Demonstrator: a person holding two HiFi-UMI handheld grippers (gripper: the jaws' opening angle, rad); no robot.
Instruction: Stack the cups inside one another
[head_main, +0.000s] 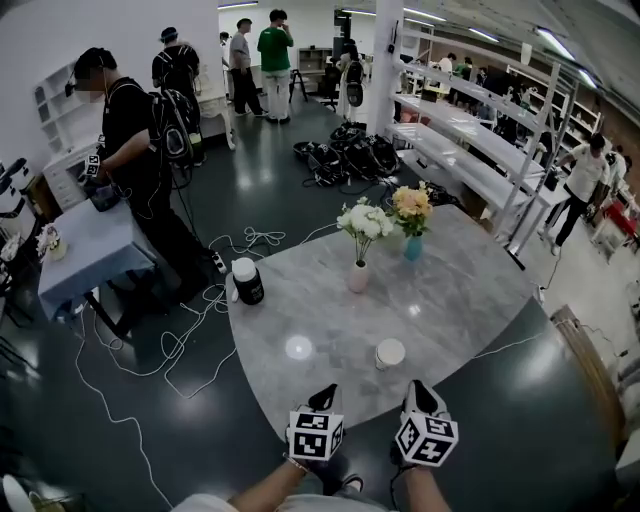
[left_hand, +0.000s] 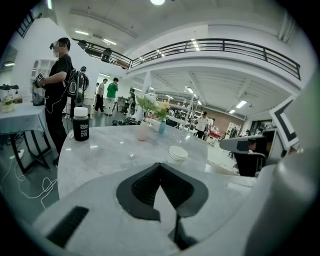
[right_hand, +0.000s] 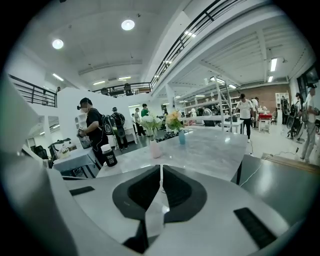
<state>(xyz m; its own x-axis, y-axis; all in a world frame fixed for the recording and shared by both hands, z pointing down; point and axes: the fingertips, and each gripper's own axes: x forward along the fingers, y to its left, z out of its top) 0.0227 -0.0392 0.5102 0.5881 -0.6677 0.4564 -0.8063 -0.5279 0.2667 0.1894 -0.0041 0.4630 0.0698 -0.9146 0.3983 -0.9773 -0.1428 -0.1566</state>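
At the near edge, the person's 2 forearms (head_main: 275, 488) reach forward, each with a gripper whose marker cube faces up. The left gripper (head_main: 322, 396) is at the near rim of the grey marble table (head_main: 470, 290). Its own view shows the dark pads meeting at the tips with nothing between them, so these tongs are closed and empty. The right gripper (head_main: 420, 388), just to its right, is in the same state: its view shows the 2 pads pressed together at the tips, holding nothing. A little beyond the tips and between the 2 grippers, nearer the right one, the white cup (head_main: 390, 353) stands upright on the marble, touched by neither. It reads as 1 cup shape, and whether others are nested in it cannot be told. Farther and to the left, near the table's left rim, stands a black bottle (head_main: 246, 281) with a white cap. At about mid-table is a pink vase (head_main: 358, 277) of white flowers, with a blue vase (head_main: 413, 248) of orange and yellow flowers just beyond it to the right. White cables (head_main: 180, 345) loop over the dark floor left of the table. Beyond them a person in black (head_main: 130, 150) stands at a small cloth-covered table (head_main: 95, 245). Far off are dark bags (head_main: 345, 158) on the floor, white shelving racks (head_main: 470, 150) on the right, and several standing people.
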